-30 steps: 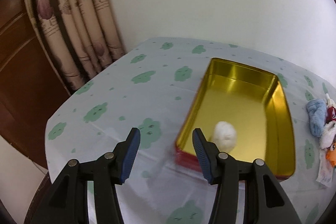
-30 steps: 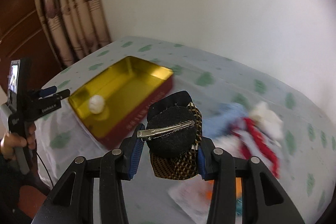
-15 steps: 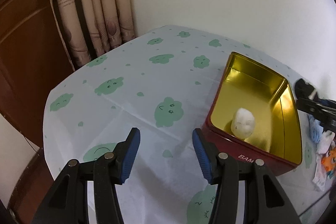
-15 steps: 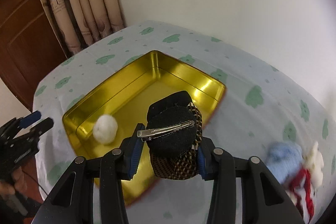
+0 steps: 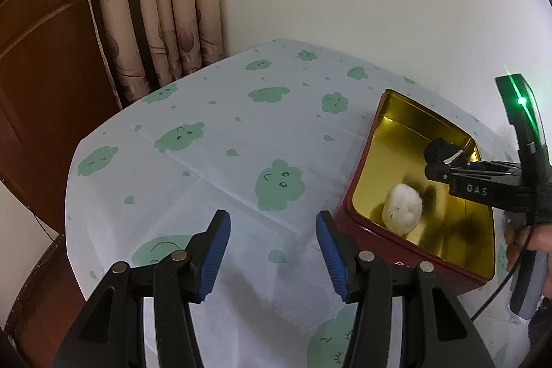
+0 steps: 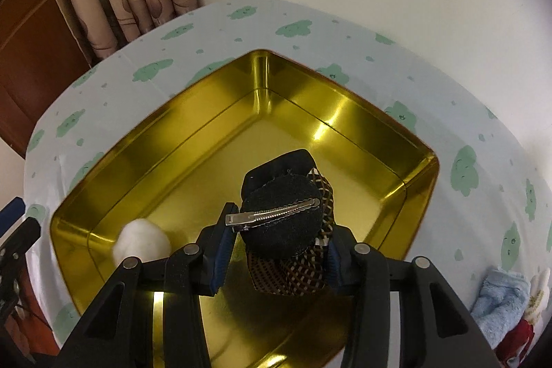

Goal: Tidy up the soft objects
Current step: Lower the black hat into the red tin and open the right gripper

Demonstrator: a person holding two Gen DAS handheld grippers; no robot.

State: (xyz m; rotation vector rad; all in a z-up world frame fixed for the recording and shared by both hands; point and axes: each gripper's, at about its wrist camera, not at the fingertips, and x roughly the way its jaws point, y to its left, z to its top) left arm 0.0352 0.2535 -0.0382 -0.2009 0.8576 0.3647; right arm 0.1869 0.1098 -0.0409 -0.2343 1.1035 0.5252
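A gold-lined tin [image 6: 345, 92] with red outer walls [image 5: 358, 181] stands on the cloud-print tablecloth. Inside it lies a white fluffy ball [image 6: 141, 242] [image 5: 402, 207]. My right gripper [image 6: 281, 230] hangs over the tin's middle, its jaws opening, with a black and checkered fabric hair clip [image 6: 286, 223] still held between the pads. The left wrist view shows that gripper [image 5: 445, 168] and the clip [image 5: 440, 149] above the tin's far part. My left gripper [image 5: 272, 219] is open with nothing in it, over the cloth just left of the tin.
A pile of soft things, with a blue towel [image 6: 500, 295] and red and white pieces, lies right of the tin. A curtain [image 5: 155, 6] and a wooden door [image 5: 41, 57] stand behind the table's left edge. A person's hand [image 5: 528, 244] holds the right gripper's handle.
My right gripper carried the hair clip from beside the soft pile to over the tin and sank closer to it. My left gripper drifted left, off the tin's rim.
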